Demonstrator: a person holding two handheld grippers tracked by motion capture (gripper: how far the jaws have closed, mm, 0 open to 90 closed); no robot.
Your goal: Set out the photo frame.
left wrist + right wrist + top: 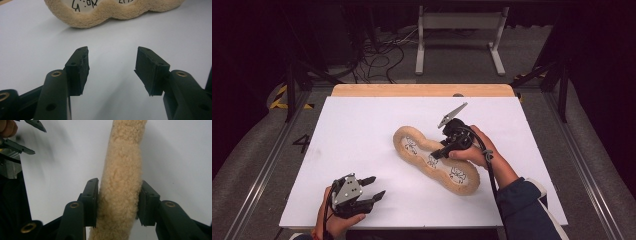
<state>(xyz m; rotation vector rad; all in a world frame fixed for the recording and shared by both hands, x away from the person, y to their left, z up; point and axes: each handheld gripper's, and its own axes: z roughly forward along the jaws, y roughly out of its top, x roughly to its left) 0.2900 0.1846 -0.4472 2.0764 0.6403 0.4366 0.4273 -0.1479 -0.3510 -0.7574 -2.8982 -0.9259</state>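
One white table (362, 125), dark room; right tongs (438, 153) pinch fleece pad (412, 136), left tongs (374, 189) spread.

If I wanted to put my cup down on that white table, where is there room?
The far-left stretch of the white table, between its wooden back edge and the left gripper, is bare. The right-centre is crowded: the fuzzy tan plush lies there, clamped by the right gripper.
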